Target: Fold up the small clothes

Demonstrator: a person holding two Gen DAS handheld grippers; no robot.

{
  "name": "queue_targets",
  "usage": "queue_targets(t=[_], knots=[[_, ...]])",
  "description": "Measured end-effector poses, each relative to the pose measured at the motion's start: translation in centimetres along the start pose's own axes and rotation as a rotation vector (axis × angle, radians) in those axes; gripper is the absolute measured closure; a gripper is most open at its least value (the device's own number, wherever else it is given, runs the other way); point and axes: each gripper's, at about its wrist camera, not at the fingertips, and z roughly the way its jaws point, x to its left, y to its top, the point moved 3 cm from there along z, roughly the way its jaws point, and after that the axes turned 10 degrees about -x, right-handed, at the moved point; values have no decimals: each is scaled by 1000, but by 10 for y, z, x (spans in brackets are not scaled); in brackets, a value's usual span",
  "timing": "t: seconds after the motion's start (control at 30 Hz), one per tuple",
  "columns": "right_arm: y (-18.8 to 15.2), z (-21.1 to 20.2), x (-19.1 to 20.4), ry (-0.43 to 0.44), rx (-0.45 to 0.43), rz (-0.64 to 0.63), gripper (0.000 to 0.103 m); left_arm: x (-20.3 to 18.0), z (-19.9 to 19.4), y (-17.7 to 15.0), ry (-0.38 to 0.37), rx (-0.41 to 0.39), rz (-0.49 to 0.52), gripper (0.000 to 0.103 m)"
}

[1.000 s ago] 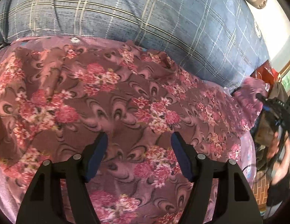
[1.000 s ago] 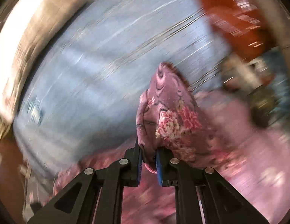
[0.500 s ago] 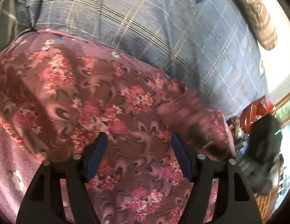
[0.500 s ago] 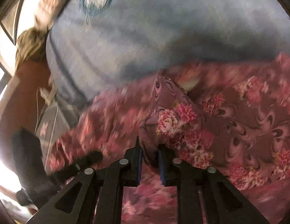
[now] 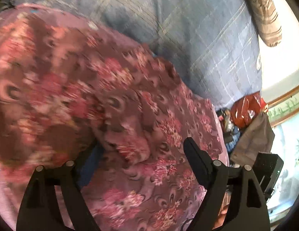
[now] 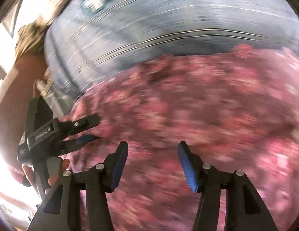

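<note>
The right gripper [image 6: 152, 154] has its two blue-padded jaws wide apart, and nothing is between them. It hangs over the flowery cloth [image 6: 197, 115]. That picture is very blurry, so the flowers look like pink and brown smears.

The left gripper [image 5: 141, 152] also has its jaws wide apart. A fold of the flowery cloth [image 5: 130, 134] bulges up between them and hides most of the left jaw. I cannot tell if the cloth touches the pads. In the right camera view, the left gripper [image 6: 89, 130] shows up at the left edge of the cloth, with its two fingers spread and pointing in over the cloth. A hand [image 6: 55, 171] holds it from below.

The flowery cloth lies spread on a blue checked sheet [image 5: 207, 38]. The sheet shows behind the far edge of the cloth. The cloth is lumpy in the middle, where one part is folded over another.

Past the right end of the cloth, beside the blue sheet, sits a red bag [image 5: 245, 109]. Just below the bag hangs a grey cloth [image 5: 253, 140]. Far behind the flowery cloth, at the top of the sheet, lies a brown striped pillow [image 5: 265, 13].
</note>
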Motion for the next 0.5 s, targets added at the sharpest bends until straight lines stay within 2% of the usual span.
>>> queue_targets(t=[0.03, 0.07, 0.1, 0.13, 0.17, 0.27, 0.37, 0.43, 0.5], knots=[[1, -9, -15, -25, -11, 23, 46, -2, 3, -1, 6, -22, -1, 19], [2, -17, -30, -51, -22, 47, 45, -4, 4, 0, 21, -62, 3, 27], [2, -26, -46, -81, -35, 77, 45, -7, 3, 2, 50, -112, 15, 73], [2, -33, -59, -103, -47, 104, 45, -9, 3, 4, 77, -132, 32, 99], [3, -42, -76, -127, -66, 142, 45, -10, 1, 6, 90, -137, 43, 99], [14, -61, -106, -166, -132, 205, 45, -10, -30, 14, 121, -273, 46, 98], [28, -63, -125, -198, -183, 247, 45, -8, -48, 16, 236, -338, 96, 98], [39, -54, -135, -227, -203, 274, 45, 3, -41, 15, 271, -296, 88, 98], [44, -38, -141, -240, -197, 294, 45, 17, -23, 15, 317, -198, 92, 98]])
